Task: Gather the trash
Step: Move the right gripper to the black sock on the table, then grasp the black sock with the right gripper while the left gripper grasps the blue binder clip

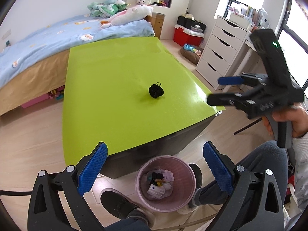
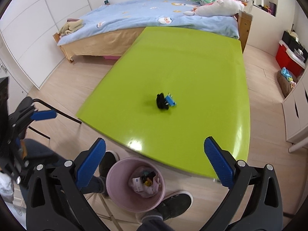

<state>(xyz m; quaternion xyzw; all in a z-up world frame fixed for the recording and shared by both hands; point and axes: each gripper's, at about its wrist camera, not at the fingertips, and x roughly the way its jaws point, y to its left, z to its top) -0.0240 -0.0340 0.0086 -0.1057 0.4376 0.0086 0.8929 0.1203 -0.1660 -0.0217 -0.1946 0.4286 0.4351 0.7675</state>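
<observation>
Both tools, left tool [image 1: 154, 170] and right tool [image 2: 154, 165], are hanging wide open and empty; small black-and-blue clip bundle [image 2: 165, 101] is sitting mid-frame on lime-green glossy desk [image 2: 192, 57], probably light, stiff, best pinched across black body.

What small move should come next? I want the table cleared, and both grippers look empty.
Probably reach the right gripper, open and empty, forward to the small black and blue clutter, the only thing on the green table; the pink bin waits below.
</observation>
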